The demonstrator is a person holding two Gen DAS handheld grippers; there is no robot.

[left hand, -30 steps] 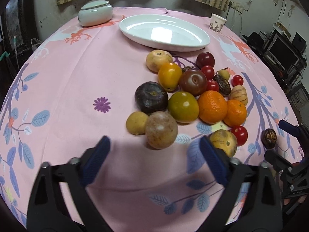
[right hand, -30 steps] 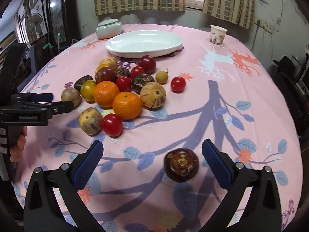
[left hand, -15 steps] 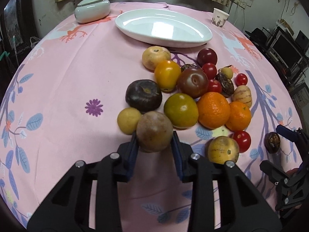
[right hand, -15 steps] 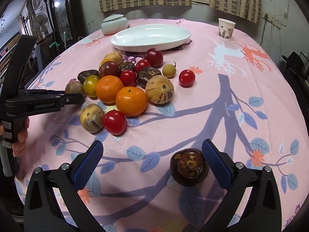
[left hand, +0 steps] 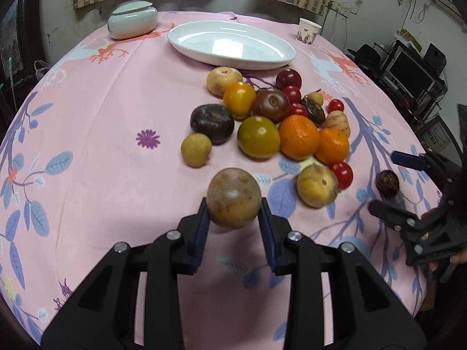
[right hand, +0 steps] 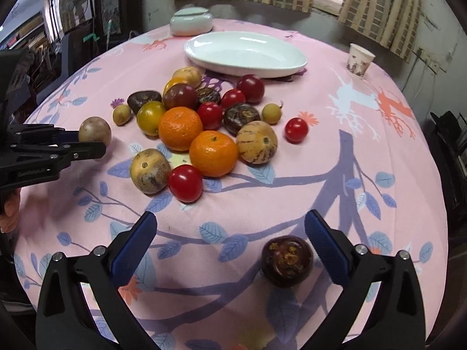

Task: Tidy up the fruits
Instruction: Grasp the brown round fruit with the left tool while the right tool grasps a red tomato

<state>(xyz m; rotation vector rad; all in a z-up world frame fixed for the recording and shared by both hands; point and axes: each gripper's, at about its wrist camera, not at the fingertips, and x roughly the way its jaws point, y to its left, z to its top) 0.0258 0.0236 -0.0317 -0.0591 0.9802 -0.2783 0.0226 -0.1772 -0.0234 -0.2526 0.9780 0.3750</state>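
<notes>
My left gripper [left hand: 234,218] is shut on a round brown passion fruit [left hand: 234,197] and holds it above the pink tablecloth, near side of the fruit pile; it also shows in the right wrist view [right hand: 95,130]. The pile holds two oranges [left hand: 298,137], a green tomato [left hand: 258,136], a dark purple fruit [left hand: 212,122], red cherry tomatoes [left hand: 341,175] and several others. A white oval plate [left hand: 230,46] lies empty behind the pile. My right gripper [right hand: 230,242] is open, with a dark brown wrinkled fruit [right hand: 287,261] on the cloth between its fingers, close to the right finger.
A pale green lidded jar [left hand: 132,23] stands at the back left and a paper cup [left hand: 308,31] at the back right. The round table's edge drops off on all sides. Shelves and electronics [left hand: 414,67] stand to the right of the table.
My left gripper closed on the brown passion fruit, lifted it off the cloth and drew it back from the pile. My right gripper stayed open around the dark fruit.
</notes>
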